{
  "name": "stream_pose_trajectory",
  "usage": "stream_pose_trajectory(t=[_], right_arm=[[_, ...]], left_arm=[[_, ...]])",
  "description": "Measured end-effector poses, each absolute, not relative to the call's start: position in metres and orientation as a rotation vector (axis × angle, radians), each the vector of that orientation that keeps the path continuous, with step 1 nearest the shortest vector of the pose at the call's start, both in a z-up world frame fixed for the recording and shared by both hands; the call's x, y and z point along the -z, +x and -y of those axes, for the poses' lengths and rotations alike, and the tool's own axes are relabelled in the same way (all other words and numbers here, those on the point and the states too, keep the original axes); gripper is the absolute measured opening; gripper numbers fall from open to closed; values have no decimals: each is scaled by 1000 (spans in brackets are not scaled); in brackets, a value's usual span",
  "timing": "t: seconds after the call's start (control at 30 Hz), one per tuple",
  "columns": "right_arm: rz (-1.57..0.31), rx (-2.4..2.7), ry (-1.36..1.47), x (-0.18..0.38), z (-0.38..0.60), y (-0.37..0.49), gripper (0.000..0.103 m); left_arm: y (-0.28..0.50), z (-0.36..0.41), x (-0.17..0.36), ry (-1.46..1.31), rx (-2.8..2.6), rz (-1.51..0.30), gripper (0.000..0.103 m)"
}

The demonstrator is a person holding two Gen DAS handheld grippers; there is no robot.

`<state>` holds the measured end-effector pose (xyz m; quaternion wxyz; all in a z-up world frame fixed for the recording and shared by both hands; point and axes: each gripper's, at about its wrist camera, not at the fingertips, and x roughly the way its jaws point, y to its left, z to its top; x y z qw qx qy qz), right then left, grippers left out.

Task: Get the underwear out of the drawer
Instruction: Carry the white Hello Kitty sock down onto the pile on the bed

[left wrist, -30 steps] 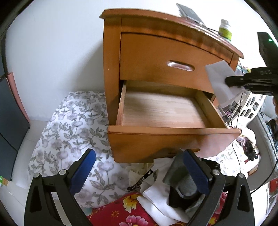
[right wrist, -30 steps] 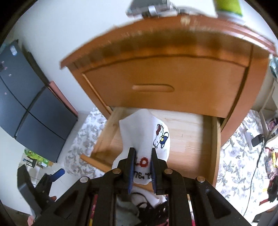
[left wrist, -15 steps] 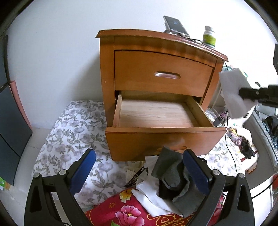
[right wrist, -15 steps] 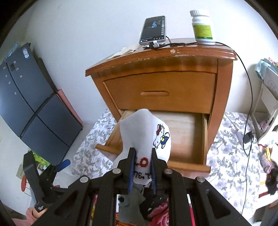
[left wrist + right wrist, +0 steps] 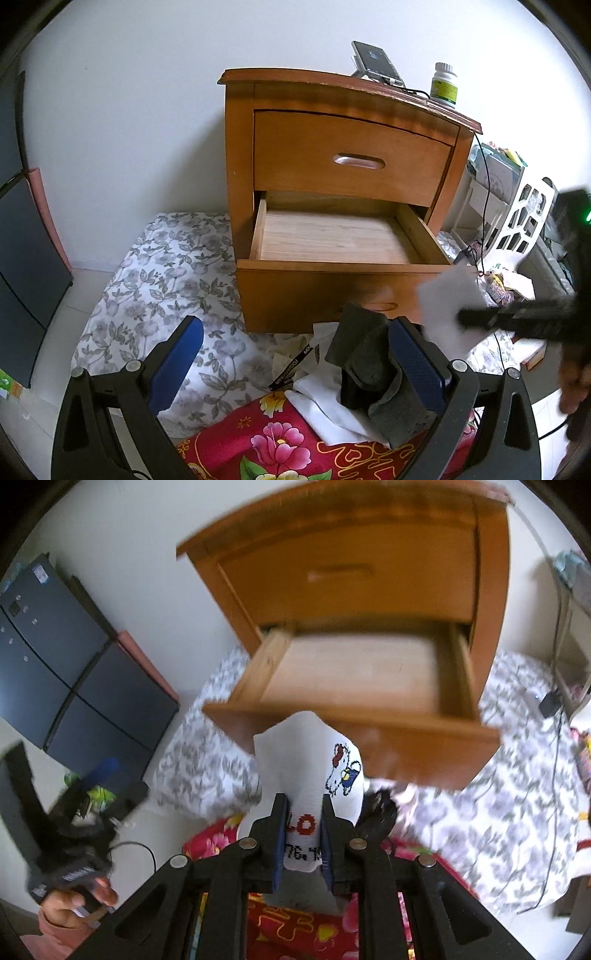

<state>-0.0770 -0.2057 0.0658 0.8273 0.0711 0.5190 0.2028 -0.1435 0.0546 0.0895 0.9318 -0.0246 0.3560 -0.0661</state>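
Observation:
The wooden nightstand's lower drawer (image 5: 332, 240) stands pulled out, and its bare wooden bottom shows nothing inside. My right gripper (image 5: 303, 812) is shut on a white underwear piece (image 5: 306, 768) with a cartoon cat print, held in front of the drawer's front panel (image 5: 406, 746). In the left wrist view the same white piece (image 5: 447, 306) hangs blurred at the right, low beside the drawer front. My left gripper (image 5: 295, 354) is open, hovering above a pile with a dark grey garment (image 5: 369, 369) and a white one (image 5: 325, 402).
The pile lies on a red floral cloth (image 5: 277, 443) over a grey-flowered sheet (image 5: 166, 280). A phone (image 5: 375, 64) and a pill bottle (image 5: 445, 85) stand on the nightstand. A cable (image 5: 485, 177) hangs at its right, near a white basket (image 5: 524, 214). A dark cabinet (image 5: 55, 657) stands left.
My right gripper has come down with the white underwear, from beside the upper drawer to low in front of the open drawer. The left gripper has drawn back a little, still open.

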Motion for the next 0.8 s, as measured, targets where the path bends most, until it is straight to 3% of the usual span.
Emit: stream_pose_trajectory(t=[0.37,0.6,0.67,0.73,0.8], right_arm=[[-1203,-401,88,-10,178,-74,20],[-1207,-390,102,-9,180,-76,21],[-1201,-378,109,-11,182,-76,29],[-1188,-363,111,-16,186,-78,45],[-1172,-355,107,-20,189,-80,48]], left_arm=[[-140,-53,-80,-41,137,-766,100],[-137,-47,-73,-26,150,-789,100],[-137,-46,-72,-25,150,-791,100],[-138,-46,-73,-23,151,-790,100],[-138,-45,-74,-21,154,-787,100]])
